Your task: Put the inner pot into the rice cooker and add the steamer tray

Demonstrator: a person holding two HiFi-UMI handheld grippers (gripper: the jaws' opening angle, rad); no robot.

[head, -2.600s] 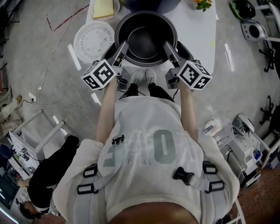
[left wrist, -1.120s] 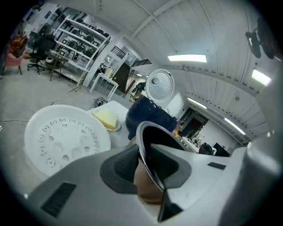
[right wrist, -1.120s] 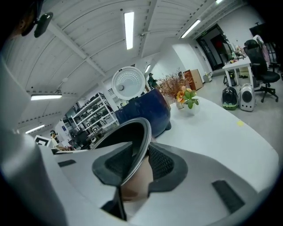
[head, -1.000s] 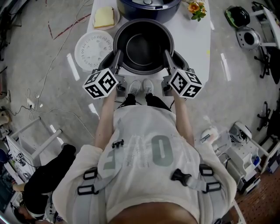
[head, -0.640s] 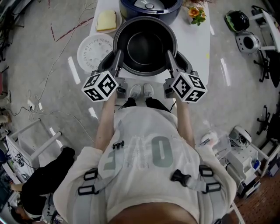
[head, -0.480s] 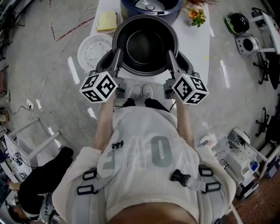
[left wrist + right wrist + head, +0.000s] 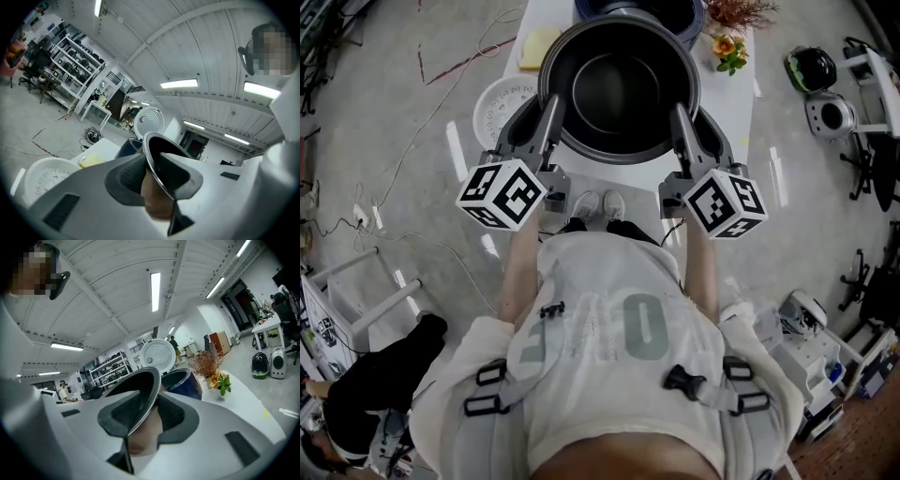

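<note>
On the white worktop [image 7: 729, 105], a yellow block [image 7: 538, 47] lies at upper left, orange flowers [image 7: 730, 50] at upper right. A red cable [image 7: 464, 59] crosses the grey floor [image 7: 384, 103] at left.

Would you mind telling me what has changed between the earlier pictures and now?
The inner pot has been raised toward the rice cooker, carried by the left gripper and right gripper. Both stay clamped on its rim; the steamer tray stays on the table.

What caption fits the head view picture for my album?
Left gripper and right gripper hold the inner pot by its rim, before the blue rice cooker.
</note>
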